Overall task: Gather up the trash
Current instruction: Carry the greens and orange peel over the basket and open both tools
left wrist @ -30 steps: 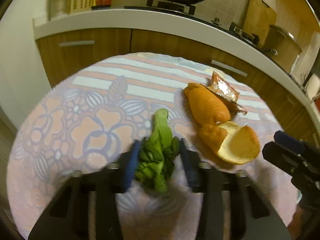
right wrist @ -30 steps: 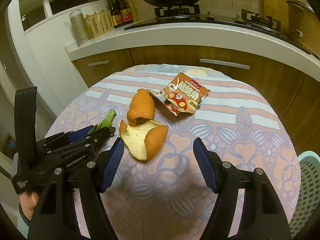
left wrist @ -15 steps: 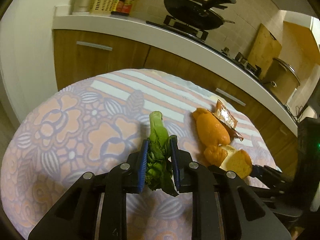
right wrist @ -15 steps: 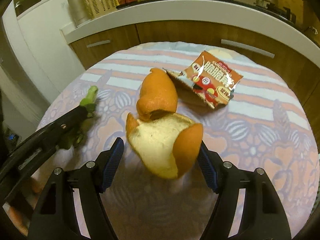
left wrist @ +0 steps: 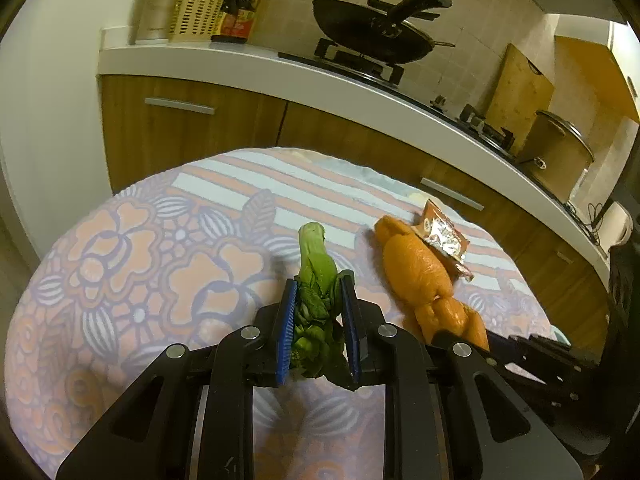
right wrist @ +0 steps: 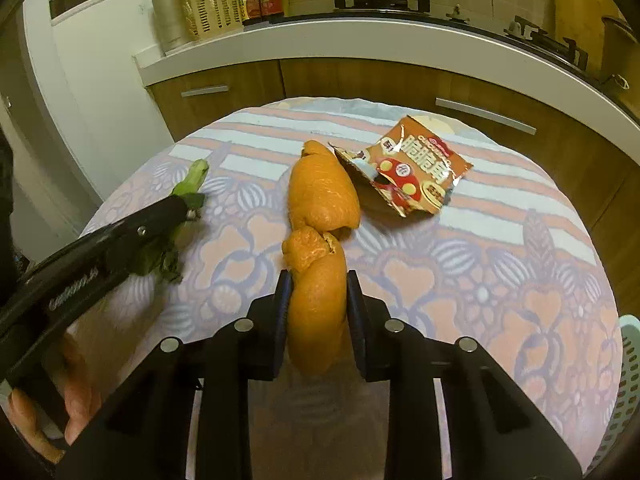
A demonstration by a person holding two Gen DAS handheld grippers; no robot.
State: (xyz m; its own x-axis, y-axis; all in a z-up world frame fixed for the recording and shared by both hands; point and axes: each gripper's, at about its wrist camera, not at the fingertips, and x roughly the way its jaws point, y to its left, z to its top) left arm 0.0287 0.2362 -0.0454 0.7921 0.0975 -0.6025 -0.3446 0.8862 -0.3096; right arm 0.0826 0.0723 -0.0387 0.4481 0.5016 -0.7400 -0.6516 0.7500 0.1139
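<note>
My left gripper (left wrist: 318, 320) is shut on a green leafy vegetable scrap (left wrist: 316, 276), whose pale stem end points away over the round table. It also shows in the right wrist view (right wrist: 188, 188), held by the left gripper (right wrist: 176, 216). My right gripper (right wrist: 316, 300) is shut on the near end of a long orange peel (right wrist: 320, 204), squeezed between the blue pads. The peel also shows in the left wrist view (left wrist: 416, 272). A torn red snack wrapper (right wrist: 412, 168) lies flat beyond the peel, touching its far end.
The round table has a floral and striped cloth (right wrist: 500, 280). A pale plastic basket (right wrist: 630, 380) shows at the right edge below the table. A kitchen counter (right wrist: 380, 40) with wooden cabinets, a wok (left wrist: 372, 36) and bottles runs behind.
My left gripper closed on the vegetable scrap and lifted its leafy end. My right gripper moved forward onto the orange peel and closed, squeezing its near part.
</note>
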